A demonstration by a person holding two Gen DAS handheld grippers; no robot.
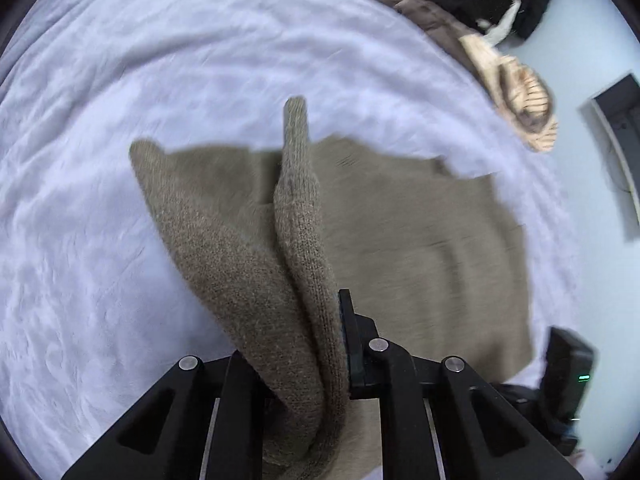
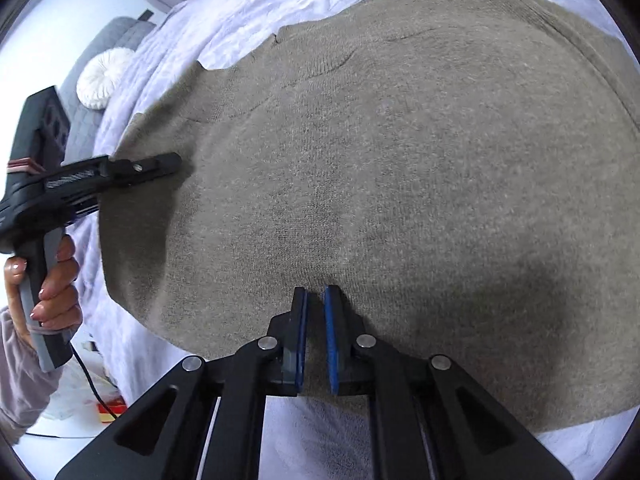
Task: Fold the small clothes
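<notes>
A taupe knit sweater is spread on the white bedspread. A bunched fold of its edge is clamped in the left tongs and lifted clear of the bed. The right tongs are held slightly apart over the near hem, nothing gripped. With only one edge held, the fold could be dragged crooked, or the thick knit could slip free.
</notes>
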